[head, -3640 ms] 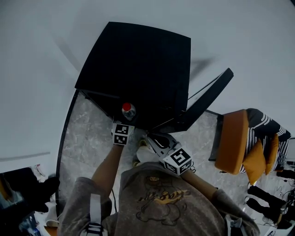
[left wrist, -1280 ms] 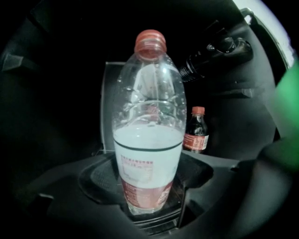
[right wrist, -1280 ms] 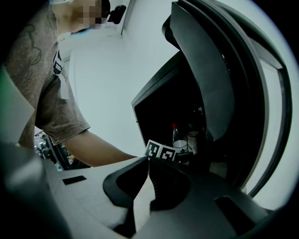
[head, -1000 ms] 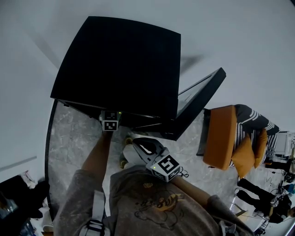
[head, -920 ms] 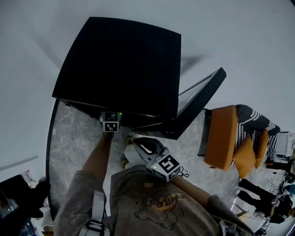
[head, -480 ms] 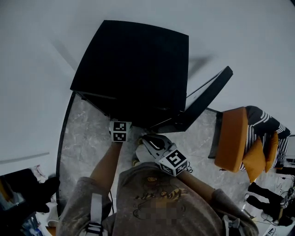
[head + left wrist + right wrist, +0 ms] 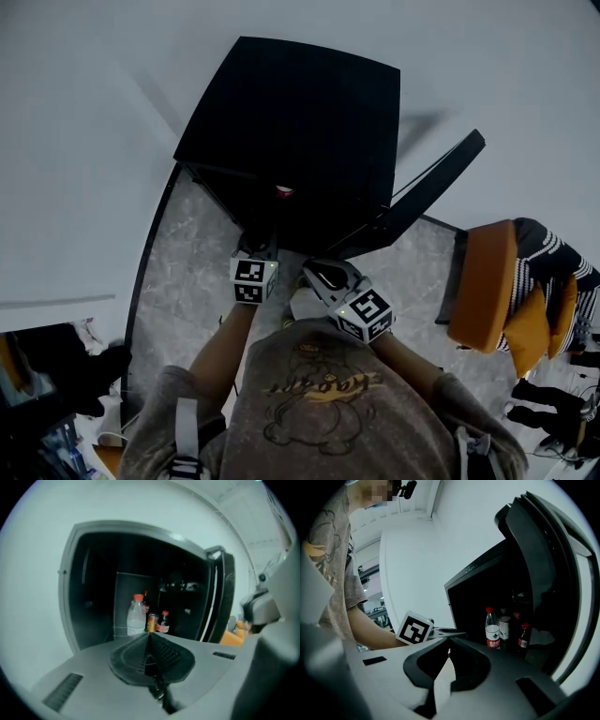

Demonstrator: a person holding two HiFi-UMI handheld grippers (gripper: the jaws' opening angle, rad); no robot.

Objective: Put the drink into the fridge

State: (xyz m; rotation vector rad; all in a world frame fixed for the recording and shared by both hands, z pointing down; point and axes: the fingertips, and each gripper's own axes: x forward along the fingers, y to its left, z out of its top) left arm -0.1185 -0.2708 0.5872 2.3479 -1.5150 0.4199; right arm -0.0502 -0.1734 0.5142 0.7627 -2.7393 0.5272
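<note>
Since the earlier frame, the left gripper [image 7: 149,635] is no longer carrying the clear red-capped plastic bottle [image 7: 136,616]. Its jaws have just been closing and are now meeting, empty. The bottle is standing inside the black fridge [image 7: 300,122], beside an orange can [image 7: 152,622]. The right gripper [image 7: 447,640] is holding its jaws together, empty, near the open door [image 7: 431,192].

Head view: the fridge [image 7: 300,122] top hid nearly all of its interior, with only a red cap [image 7: 284,191] showing under the front edge. The orange armchair [image 7: 483,286] was cut off by the right edge. Left gripper view: bottle [image 7: 136,616], can [image 7: 152,622] and small bottle [image 7: 163,622] had labels too small to read. The dark shapes [image 7: 180,585] higher in the fridge could not be made out. Right gripper view: the door [image 7: 553,573] ran out of frame at the right.
</note>
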